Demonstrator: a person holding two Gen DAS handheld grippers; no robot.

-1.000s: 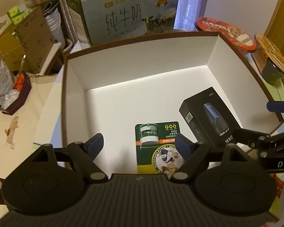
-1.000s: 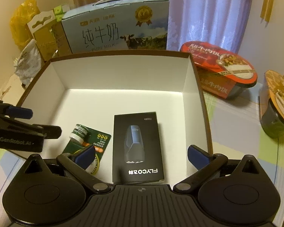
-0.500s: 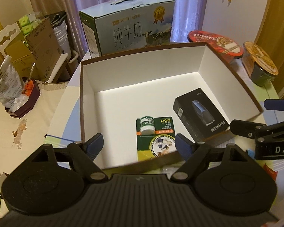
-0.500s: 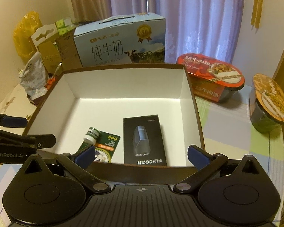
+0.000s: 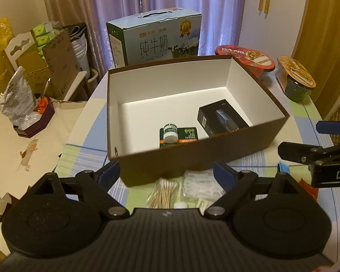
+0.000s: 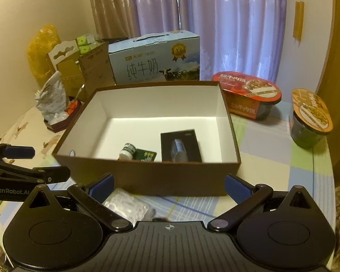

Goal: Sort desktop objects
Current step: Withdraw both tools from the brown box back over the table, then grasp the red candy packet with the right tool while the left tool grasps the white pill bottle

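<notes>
Hovering level before brown box (image 5: 192,156): left gripper (image 5: 166,173), right gripper (image 6: 168,184), both spread wide, nothing held.

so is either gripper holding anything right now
No. The left gripper and the right gripper are both open and empty, in front of the brown cardboard box.

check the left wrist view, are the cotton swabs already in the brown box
No, the cotton swabs lie on the table outside the brown box.
</notes>
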